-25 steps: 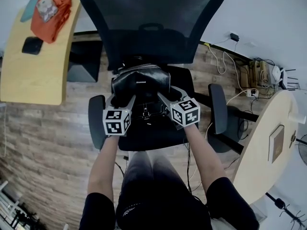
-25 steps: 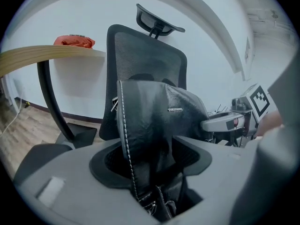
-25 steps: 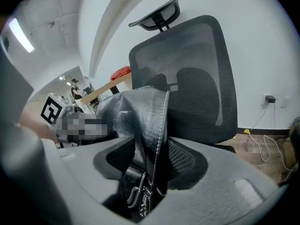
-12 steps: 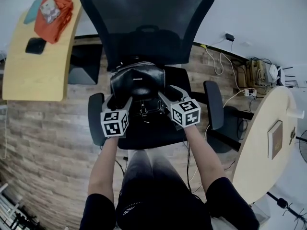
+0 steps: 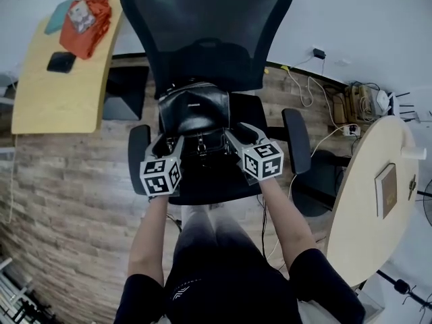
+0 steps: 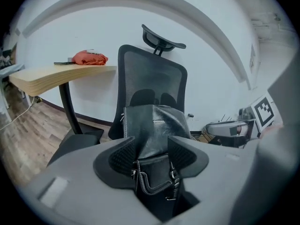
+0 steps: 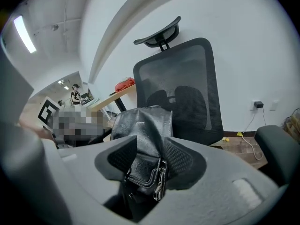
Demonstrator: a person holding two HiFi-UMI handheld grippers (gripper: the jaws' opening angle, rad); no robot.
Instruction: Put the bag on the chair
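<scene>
A black leather bag point(image 5: 194, 106) stands upright on the seat point(image 5: 216, 181) of a black mesh office chair, leaning on its backrest point(image 5: 209, 25). My left gripper point(image 5: 169, 140) is at the bag's front left corner and my right gripper point(image 5: 241, 133) at its front right. Both pairs of jaws are closing. In the left gripper view the bag point(image 6: 152, 121) and its stitched strap show in the gap of the gripper point(image 6: 152, 146), with no pad pressing on them. In the right gripper view the bag point(image 7: 140, 125) likewise sits loose between the gripper's point(image 7: 150, 149) jaws.
The chair's armrests point(image 5: 138, 157) point(image 5: 297, 140) flank my grippers. A wooden desk point(image 5: 61, 93) at the left carries an orange cloth point(image 5: 84, 25) and a small black item point(image 5: 61, 61). A round wooden table point(image 5: 378, 194) stands at the right, with cables point(image 5: 317, 79) on the floor behind.
Both grippers have drawn back a little from the bag toward me. The bag stays put on the seat against the backrest.
</scene>
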